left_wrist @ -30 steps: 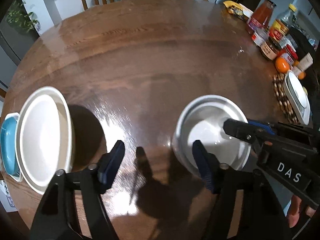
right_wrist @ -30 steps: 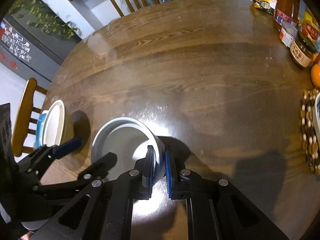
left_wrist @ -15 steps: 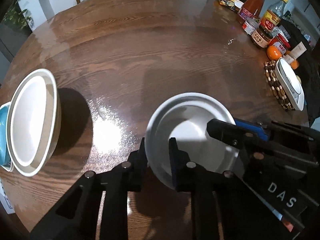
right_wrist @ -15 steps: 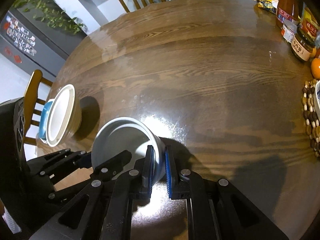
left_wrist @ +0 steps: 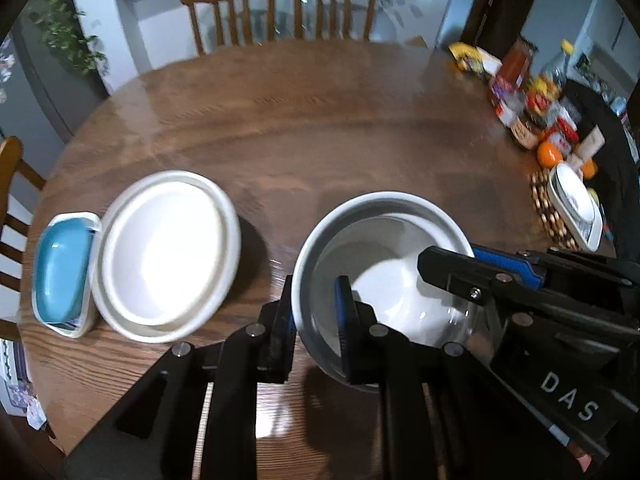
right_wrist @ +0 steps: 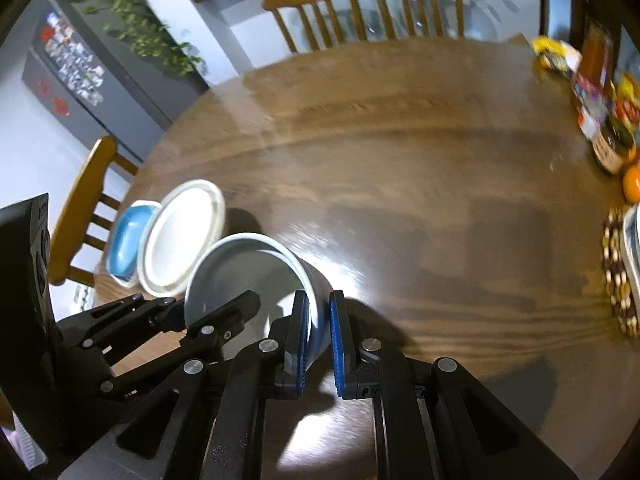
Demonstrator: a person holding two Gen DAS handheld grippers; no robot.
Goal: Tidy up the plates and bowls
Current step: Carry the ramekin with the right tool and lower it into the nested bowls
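Dim, motion-blurred fisheye views; overhead glare on the table (right_wrist: 400,200).

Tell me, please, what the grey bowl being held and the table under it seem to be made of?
The grey bowl looks like glazed ceramic: a thick rim and glossy highlights inside, though coated metal cannot be ruled out. The table looks like varnished wood: brown grain lines and a bright sheen where the light falls.

The right hand-held gripper (right_wrist: 319,322) pinches the white bowl's (right_wrist: 244,268) rim above the wooden table (right_wrist: 420,184)
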